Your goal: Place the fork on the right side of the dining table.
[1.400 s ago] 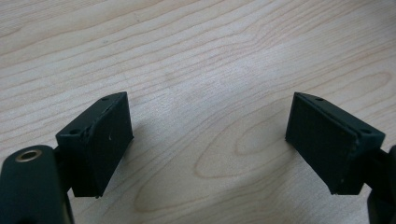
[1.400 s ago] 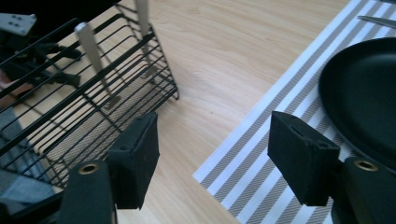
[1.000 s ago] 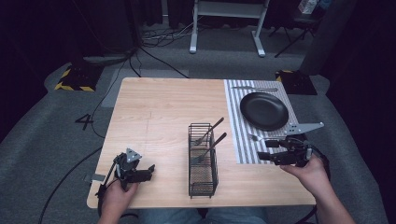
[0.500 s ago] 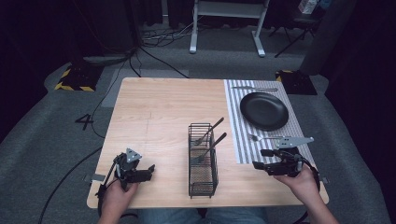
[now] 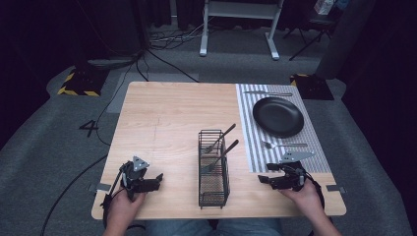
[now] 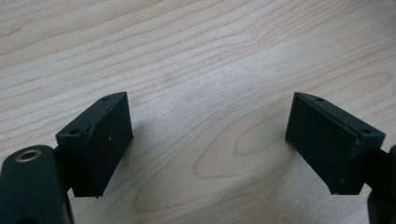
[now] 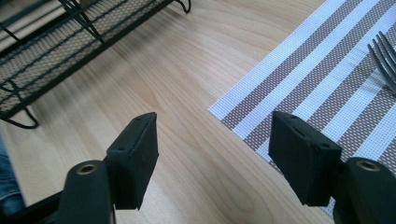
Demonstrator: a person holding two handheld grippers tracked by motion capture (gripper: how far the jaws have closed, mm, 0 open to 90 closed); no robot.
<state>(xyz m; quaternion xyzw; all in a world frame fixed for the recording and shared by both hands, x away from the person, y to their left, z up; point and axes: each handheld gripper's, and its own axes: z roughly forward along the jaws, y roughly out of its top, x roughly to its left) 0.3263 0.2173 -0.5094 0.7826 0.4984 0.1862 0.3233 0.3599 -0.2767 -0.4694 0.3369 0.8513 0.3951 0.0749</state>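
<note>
A black wire basket (image 5: 213,169) stands near the table's front edge with two utensils (image 5: 220,147) leaning out of it. Its mesh side (image 7: 56,51) crosses the right gripper view at top left. A black plate (image 5: 278,116) rests on a striped placemat (image 5: 251,142), with a fork (image 5: 282,145) in front of it and a knife (image 5: 268,93) behind it. The fork's tines (image 7: 385,53) show at the right edge of the right gripper view. My left gripper (image 5: 158,180) lies open on bare wood at the front left. My right gripper (image 5: 264,179) is open just off the placemat's front corner (image 7: 219,108), jaws empty.
The wooden table (image 5: 172,123) has broad bare wood across its left and middle. Cables and a white stand base (image 5: 236,34) lie on the grey floor beyond the far edge. A taped number marks the floor (image 5: 91,128) at left.
My right hand has drawn back toward the front edge and to the left, off the placemat. The fork stays on the mat. The left gripper has not moved.
</note>
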